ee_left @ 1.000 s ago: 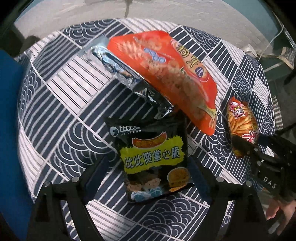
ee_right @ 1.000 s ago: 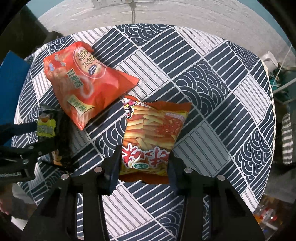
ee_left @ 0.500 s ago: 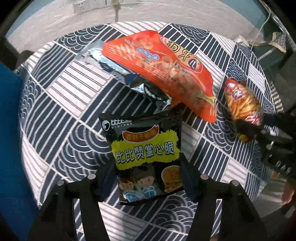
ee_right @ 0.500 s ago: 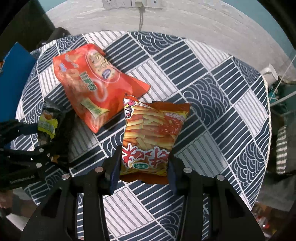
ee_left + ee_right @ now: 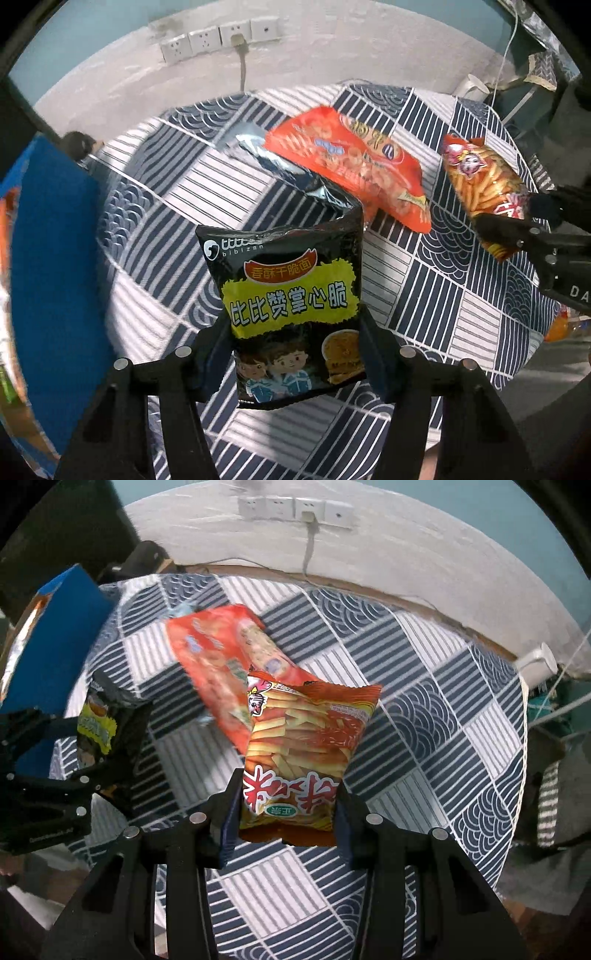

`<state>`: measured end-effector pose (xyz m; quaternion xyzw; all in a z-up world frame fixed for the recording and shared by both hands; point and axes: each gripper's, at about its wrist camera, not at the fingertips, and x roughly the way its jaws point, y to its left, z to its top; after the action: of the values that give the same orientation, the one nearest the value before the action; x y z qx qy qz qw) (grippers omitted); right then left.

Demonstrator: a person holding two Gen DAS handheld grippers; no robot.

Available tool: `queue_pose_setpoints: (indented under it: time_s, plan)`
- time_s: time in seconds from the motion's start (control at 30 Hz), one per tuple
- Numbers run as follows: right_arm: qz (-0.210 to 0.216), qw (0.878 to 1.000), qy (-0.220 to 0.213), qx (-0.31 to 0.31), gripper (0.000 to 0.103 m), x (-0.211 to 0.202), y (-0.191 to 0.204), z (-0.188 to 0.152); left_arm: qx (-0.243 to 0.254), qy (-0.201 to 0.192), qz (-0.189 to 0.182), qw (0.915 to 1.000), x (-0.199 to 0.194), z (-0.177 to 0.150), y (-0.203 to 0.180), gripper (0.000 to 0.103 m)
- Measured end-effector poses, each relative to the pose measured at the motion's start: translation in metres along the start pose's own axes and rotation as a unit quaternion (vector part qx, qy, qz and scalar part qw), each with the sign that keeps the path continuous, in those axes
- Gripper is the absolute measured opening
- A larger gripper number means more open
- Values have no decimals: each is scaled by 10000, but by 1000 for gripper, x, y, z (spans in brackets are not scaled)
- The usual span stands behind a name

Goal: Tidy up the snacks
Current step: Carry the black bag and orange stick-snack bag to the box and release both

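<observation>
From the left wrist, the left claw (image 5: 297, 363), its jaws having just closed in, grips a black foil snack packet with a yellow label (image 5: 291, 306) above the blue-and-white patterned worktop (image 5: 177, 206); a large orange crisp bag (image 5: 354, 170) lies near the far edge.

From the right wrist, the right claw (image 5: 286, 814) clamps an orange packet of stick snacks (image 5: 303, 753), lifted over the worktop's middle.

round bench (image 5: 424, 686) w/ navy-and-white patterned cloth, wave & stripe squares. behind it a rough whitish wall (image 5: 406, 546) w/ a row of white sockets (image 5: 295, 509), one w/ a cable (image 5: 308, 546) plugged in. teal wall above. blue box (image 5: 55, 258) at bench's left edge.
</observation>
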<state>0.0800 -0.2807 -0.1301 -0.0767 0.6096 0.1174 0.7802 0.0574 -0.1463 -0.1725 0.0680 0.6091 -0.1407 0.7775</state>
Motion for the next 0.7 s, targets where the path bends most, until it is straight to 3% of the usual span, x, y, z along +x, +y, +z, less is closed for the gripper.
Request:
queue_pose_setpoints:
  time_s: [0.23,0.7]
  plan:
    - [73,9989,-238,-390,42,-20,37,8,106,-311,312,9990,-35,-2,15,63]
    - [392,9920,-704,-970,42,-61,99,28,-160,-688,185,9973,-88,-10,59,63]
